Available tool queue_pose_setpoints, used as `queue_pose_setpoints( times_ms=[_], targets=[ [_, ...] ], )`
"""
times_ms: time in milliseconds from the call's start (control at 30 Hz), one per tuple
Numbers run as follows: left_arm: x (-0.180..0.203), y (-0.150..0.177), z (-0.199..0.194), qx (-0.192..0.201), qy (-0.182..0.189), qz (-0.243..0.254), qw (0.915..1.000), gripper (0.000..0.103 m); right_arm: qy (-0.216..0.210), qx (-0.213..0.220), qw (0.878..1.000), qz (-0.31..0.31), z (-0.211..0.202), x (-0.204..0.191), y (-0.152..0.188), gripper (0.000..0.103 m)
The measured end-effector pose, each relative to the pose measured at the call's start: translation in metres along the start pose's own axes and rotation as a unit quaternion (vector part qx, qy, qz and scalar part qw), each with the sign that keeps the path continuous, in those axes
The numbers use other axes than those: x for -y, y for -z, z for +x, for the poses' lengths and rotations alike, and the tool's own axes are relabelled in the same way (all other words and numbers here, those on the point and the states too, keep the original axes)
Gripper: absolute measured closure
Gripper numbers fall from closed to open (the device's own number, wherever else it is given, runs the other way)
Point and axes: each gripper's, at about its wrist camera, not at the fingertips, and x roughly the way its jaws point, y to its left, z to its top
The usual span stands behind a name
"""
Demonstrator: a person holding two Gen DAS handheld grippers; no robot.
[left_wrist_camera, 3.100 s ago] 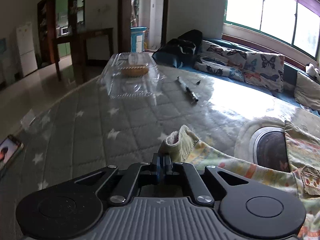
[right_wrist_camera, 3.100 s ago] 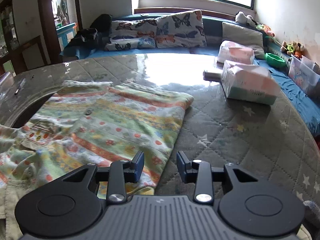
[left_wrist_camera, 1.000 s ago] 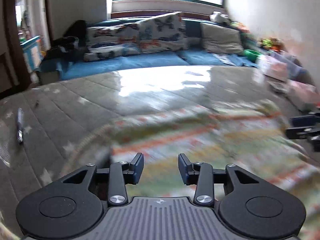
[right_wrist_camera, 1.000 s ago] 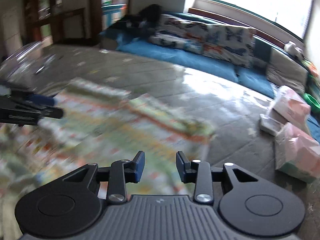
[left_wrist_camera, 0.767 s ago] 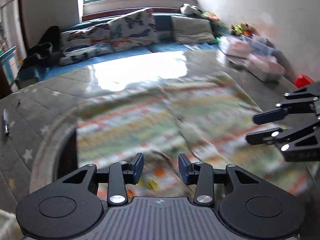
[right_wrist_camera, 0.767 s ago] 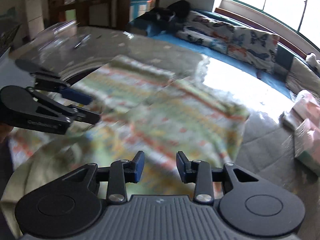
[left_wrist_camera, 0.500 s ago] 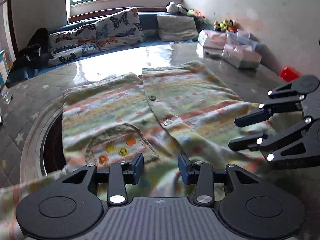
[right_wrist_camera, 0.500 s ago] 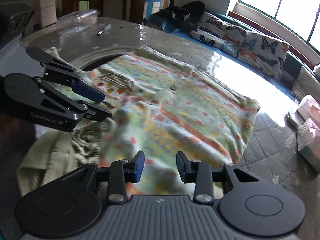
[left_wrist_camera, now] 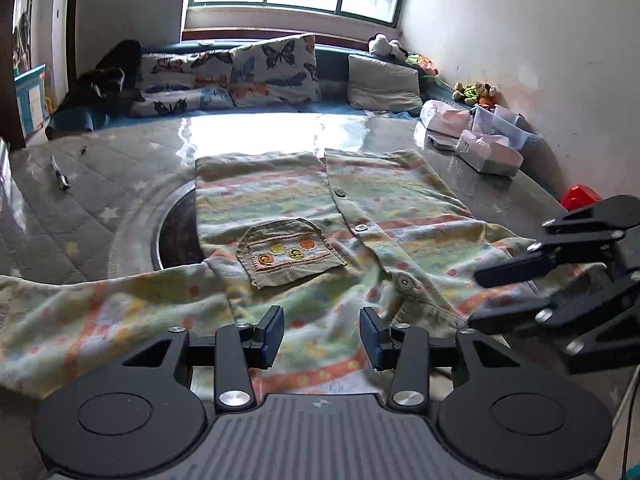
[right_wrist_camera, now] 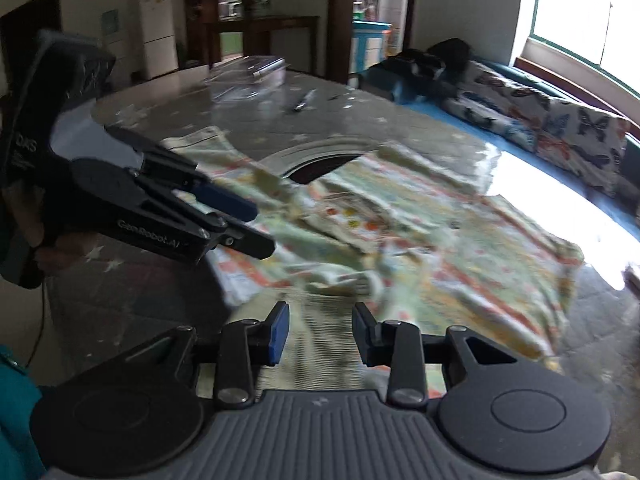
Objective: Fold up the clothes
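Note:
A child's striped, dotted cardigan [left_wrist_camera: 304, 216] lies spread front-up on the quilted table, buttons down its middle, a corduroy pocket [left_wrist_camera: 286, 252] on its chest and one sleeve [left_wrist_camera: 92, 312] stretched left. My left gripper [left_wrist_camera: 321, 336] is open and empty just above the collar end. My right gripper [right_wrist_camera: 318, 334] is open and empty over the garment's near edge [right_wrist_camera: 400, 248]. Each gripper shows in the other's view: the right one [left_wrist_camera: 516, 292] at the cardigan's right shoulder, the left one [right_wrist_camera: 252, 226] at the left.
A round recessed ring [left_wrist_camera: 176, 232] sits in the table [left_wrist_camera: 120, 168] under the cardigan's left side. A pen [left_wrist_camera: 60, 176] lies far left. Tissue packs and boxes [left_wrist_camera: 480, 148] stand at the right edge. A clear plastic box [right_wrist_camera: 260, 68] is at the far side. Cushioned bench [left_wrist_camera: 256, 72] behind.
The left gripper was shut on the sleeve cuff; it has let go and opened. Both grippers swung round to the collar end, and the cardigan now lies fully spread before them.

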Motion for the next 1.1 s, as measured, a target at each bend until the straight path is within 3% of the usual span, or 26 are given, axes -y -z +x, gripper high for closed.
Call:
queue_pose_setpoints(
  times_ms=[167, 300, 400, 533, 667, 767, 967, 1100],
  targets=[
    [0.008, 0.010, -0.019, 0.005, 0.008, 0.016, 0.9998, 0.055, -0.014, -0.017, 1.000, 0.001, 0.020, -0.012, 0.006, 0.072],
    [0.022, 0.016, -0.027, 0.009, 0.025, 0.042, 0.9988, 0.053, -0.011, -0.032, 0.999, 0.010, 0.026, -0.011, 0.013, 0.090],
    [0.037, 0.019, -0.028, 0.012, 0.038, 0.074, 0.9965, 0.051, -0.007, -0.021, 0.999, 0.032, 0.015, -0.004, 0.016, 0.100],
    [0.057, 0.022, -0.018, 0.007, 0.058, 0.120, 0.9911, 0.051, 0.006, 0.004, 0.998, 0.068, -0.007, 0.011, 0.018, 0.102],
    [0.071, 0.026, -0.002, -0.008, 0.069, 0.155, 0.9856, 0.051, 0.016, 0.018, 0.995, 0.099, -0.023, 0.026, 0.021, 0.102],
    [0.075, 0.030, 0.001, -0.013, 0.057, 0.179, 0.9821, 0.051, 0.008, 0.018, 0.995, 0.098, -0.025, 0.026, 0.022, 0.098],
    [0.066, 0.037, -0.003, -0.023, 0.046, 0.171, 0.9840, 0.051, -0.026, 0.007, 0.997, 0.075, -0.001, 0.009, 0.016, 0.095],
    [0.062, 0.042, -0.003, -0.032, 0.039, 0.162, 0.9855, 0.051, -0.034, -0.003, 0.997, 0.064, 0.017, 0.003, 0.011, 0.080]
  ],
)
